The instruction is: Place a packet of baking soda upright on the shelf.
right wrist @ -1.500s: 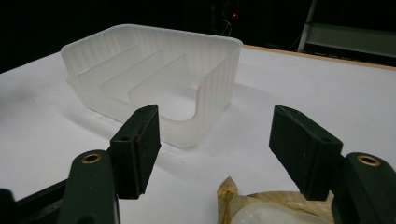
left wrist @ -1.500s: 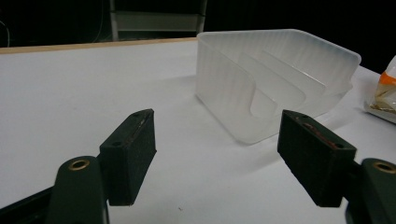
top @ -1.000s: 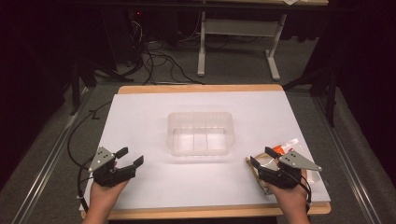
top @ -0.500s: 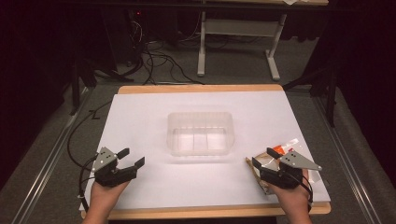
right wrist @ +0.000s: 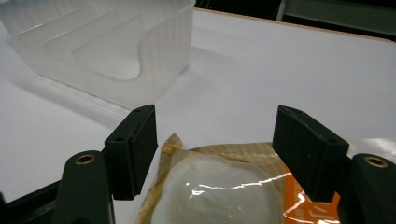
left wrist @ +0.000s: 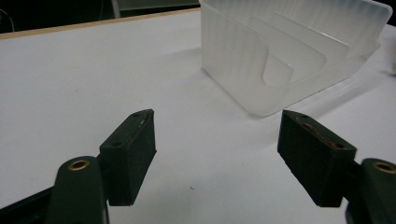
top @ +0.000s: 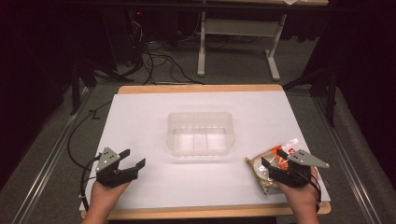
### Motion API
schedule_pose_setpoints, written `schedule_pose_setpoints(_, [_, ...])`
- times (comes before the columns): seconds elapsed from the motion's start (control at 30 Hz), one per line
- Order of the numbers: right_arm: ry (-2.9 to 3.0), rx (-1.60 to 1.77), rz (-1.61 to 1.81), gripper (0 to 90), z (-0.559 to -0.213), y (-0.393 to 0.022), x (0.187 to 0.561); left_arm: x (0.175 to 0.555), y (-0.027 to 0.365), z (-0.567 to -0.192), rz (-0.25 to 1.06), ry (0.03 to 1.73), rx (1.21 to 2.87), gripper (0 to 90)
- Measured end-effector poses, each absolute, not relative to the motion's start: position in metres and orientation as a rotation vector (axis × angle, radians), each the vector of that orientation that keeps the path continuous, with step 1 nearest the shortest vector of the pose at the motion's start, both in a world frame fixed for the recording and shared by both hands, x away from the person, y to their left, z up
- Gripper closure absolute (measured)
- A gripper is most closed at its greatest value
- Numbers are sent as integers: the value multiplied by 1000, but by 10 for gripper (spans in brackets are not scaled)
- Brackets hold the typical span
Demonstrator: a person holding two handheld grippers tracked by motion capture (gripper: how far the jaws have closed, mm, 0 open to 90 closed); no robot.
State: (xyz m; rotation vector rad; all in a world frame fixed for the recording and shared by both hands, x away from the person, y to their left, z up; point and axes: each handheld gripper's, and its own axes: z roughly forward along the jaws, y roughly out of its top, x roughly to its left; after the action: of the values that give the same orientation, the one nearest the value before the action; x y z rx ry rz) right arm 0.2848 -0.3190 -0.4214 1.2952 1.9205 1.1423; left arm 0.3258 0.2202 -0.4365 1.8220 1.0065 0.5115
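Observation:
A clear plastic bin [top: 201, 133] with inner dividers stands at the middle of the white table top [top: 140, 112]. A food packet [top: 267, 167] in clear and orange wrap lies at the front right. My right gripper [top: 272, 157] hovers open right over it, its jaws straddling the packet [right wrist: 219, 186] without closing. The bin [right wrist: 107, 51] is ahead and to the left in the right gripper view. My left gripper [top: 132, 157] is open at the front left over bare table, with nothing between its jaws. In the left gripper view the bin [left wrist: 289, 51] stands ahead to the right.
The table has a wooden edge [top: 201, 87]. Beyond it are a metal stand [top: 240, 42] and cables [top: 149, 51] on the dark floor. A cable [top: 74, 140] trails off the table's left side.
The left gripper has edged slightly toward the front of the table. The right gripper holds its place over the packet.

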Motion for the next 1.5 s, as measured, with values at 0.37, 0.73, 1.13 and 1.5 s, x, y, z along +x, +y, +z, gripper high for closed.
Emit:
schedule_pose_setpoints(0.37, [1846, 1389, 1059, 311, -423, -351, 282, 327, 221, -438, 516, 1008, 1834, 283])
schedule_pose_setpoints(0.73, [1812, 1497, 1015, 269, -430, -371, 278, 332, 220, -437, 517, 1000, 1841, 283])
schedule_pose_setpoints(1.13, [1757, 1577, 976, 244, -434, -392, 261, 345, 208, -436, 503, 973, 1852, 283])
schedule_pose_setpoints(1.5, [1718, 1697, 953, 202, -445, -410, 252, 351, 199, -435, 488, 953, 1864, 288])
